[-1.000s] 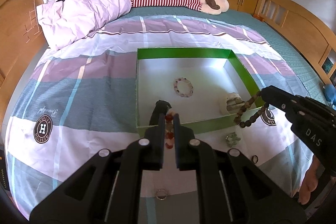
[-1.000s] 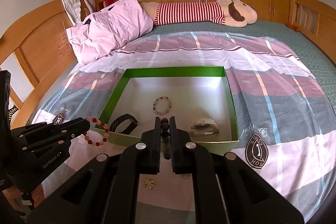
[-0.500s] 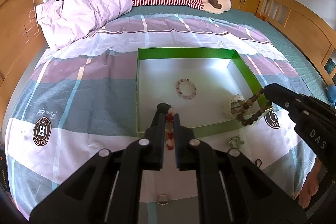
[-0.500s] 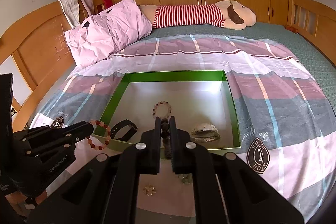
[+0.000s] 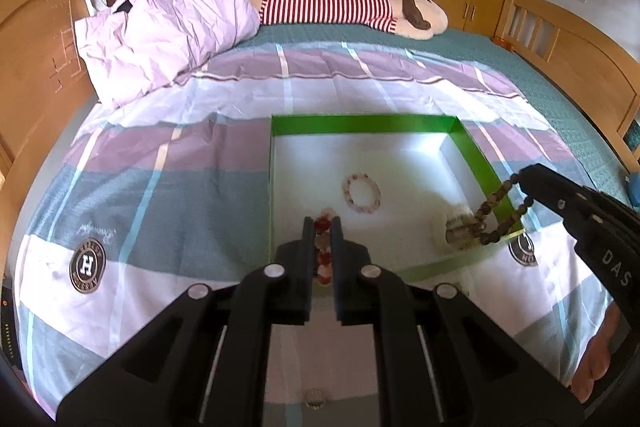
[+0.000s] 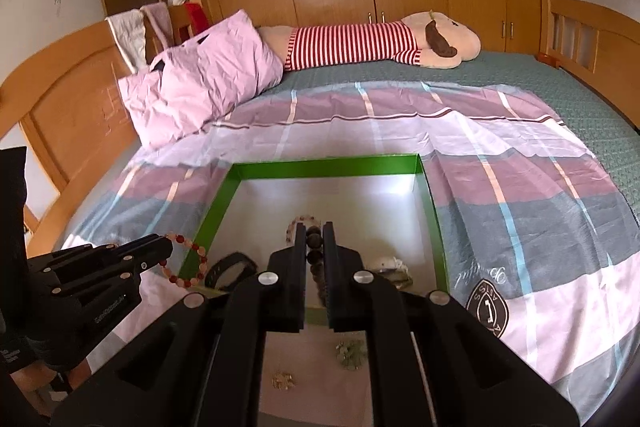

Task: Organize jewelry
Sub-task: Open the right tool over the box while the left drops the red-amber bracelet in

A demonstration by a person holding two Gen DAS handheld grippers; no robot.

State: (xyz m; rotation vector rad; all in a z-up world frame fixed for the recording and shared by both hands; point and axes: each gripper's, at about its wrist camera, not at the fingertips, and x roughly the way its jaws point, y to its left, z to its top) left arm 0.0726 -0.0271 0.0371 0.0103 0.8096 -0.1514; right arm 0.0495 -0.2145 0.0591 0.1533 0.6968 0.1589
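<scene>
The left hand-held gripper pinches a red bead bracelet just over the green box's near-left edge. The right hand-held gripper pinches a dark bead bracelet — over the box's near-right corner.

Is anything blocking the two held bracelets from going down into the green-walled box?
Nothing visible does. The red and pink bead bracelet in the left gripper and the brown bead bracelet in the right gripper hang near the open-topped green-walled box, whose low near wall they must clear.

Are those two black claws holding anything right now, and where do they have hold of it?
Yes. The left gripper pinches a red and pink bead bracelet by one stretch of its loop; the right gripper likewise pinches a brown bead bracelet, which hangs below.
</scene>
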